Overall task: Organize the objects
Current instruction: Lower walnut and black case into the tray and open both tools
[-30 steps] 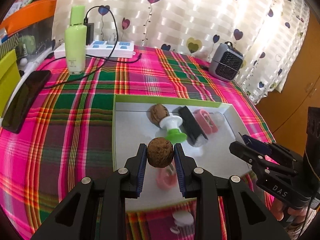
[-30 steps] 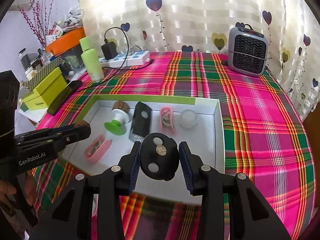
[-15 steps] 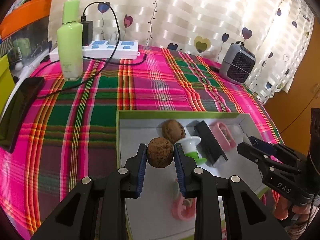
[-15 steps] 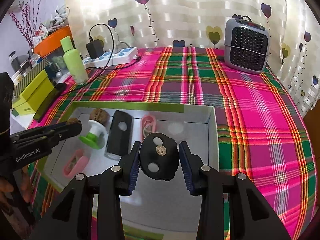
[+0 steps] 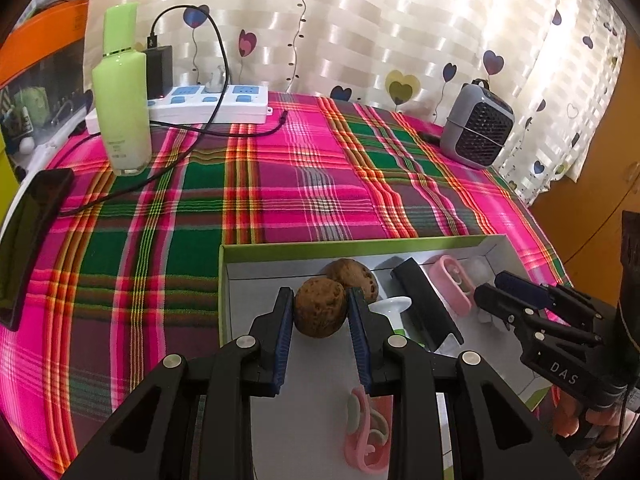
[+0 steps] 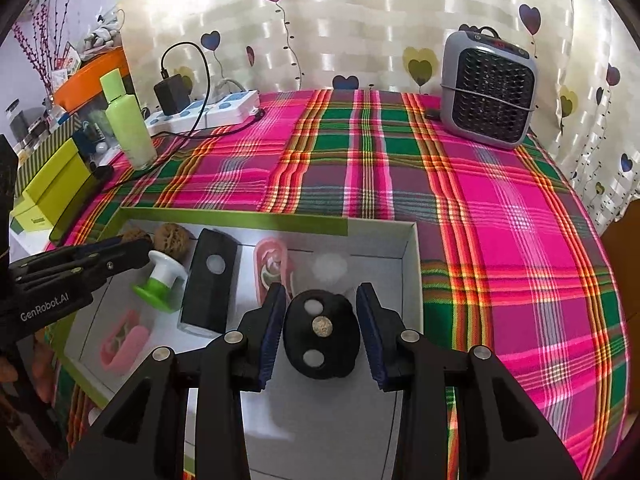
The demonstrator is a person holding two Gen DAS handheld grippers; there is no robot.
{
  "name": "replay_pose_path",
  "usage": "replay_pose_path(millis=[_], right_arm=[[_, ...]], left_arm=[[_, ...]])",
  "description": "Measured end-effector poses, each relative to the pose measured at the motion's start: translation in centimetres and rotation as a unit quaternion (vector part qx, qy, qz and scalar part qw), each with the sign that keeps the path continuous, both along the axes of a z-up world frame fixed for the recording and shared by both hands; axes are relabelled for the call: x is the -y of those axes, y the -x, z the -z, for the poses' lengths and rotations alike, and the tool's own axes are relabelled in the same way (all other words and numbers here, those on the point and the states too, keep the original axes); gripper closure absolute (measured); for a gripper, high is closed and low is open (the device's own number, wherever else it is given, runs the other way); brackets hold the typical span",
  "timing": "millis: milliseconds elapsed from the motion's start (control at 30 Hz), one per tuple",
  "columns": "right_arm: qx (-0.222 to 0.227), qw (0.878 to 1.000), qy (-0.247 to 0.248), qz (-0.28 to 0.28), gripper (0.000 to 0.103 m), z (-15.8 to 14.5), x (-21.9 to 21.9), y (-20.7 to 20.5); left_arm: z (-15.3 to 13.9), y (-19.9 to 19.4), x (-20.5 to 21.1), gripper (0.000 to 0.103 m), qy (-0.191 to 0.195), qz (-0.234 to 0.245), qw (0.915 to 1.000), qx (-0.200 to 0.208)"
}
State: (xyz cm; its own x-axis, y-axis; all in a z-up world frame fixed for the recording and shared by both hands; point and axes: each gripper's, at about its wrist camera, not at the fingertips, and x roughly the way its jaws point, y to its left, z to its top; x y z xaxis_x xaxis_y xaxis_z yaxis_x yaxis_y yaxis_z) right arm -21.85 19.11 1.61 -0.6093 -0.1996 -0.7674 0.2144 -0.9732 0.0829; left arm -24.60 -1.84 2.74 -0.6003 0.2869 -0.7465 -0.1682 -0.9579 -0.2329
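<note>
Our left gripper [image 5: 321, 312] was clamped narrowly on a walnut [image 5: 319, 311], held over the near-left part of the box [image 5: 280, 243]. Our right gripper [image 6: 321, 330] pinched a black oval piece [image 6: 320, 334] above the box's right half. In the box we counted one more walnut [image 6: 171, 239], one green-and-white knob [image 6: 160, 280], one black block [image 6: 209, 285] and two pink cases [image 6: 273, 270] [image 6: 121, 340]. On the plaid cloth [image 6: 500, 220] stood one green bottle [image 5: 122, 92], one power strip [image 5: 208, 104] and one grey heater [image 6: 489, 89].
</note>
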Motion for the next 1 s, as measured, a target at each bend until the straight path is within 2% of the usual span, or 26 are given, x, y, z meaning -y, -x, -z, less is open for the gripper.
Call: replay_pose_path(millis=[800,1000], right_arm=[[-0.001,1.0,-0.012,-0.005,0.065,0.34,0.32,0.3],[-0.001,1.0,-0.005,-0.003,0.065,0.3,0.21,0.32]], left_arm=[[0.1,0.28,-0.29,0.077,0.007,-0.003,1.0,-0.003],[0.15,0.38,-0.33,0.073,0.011,0.002,0.9999,-0.002]])
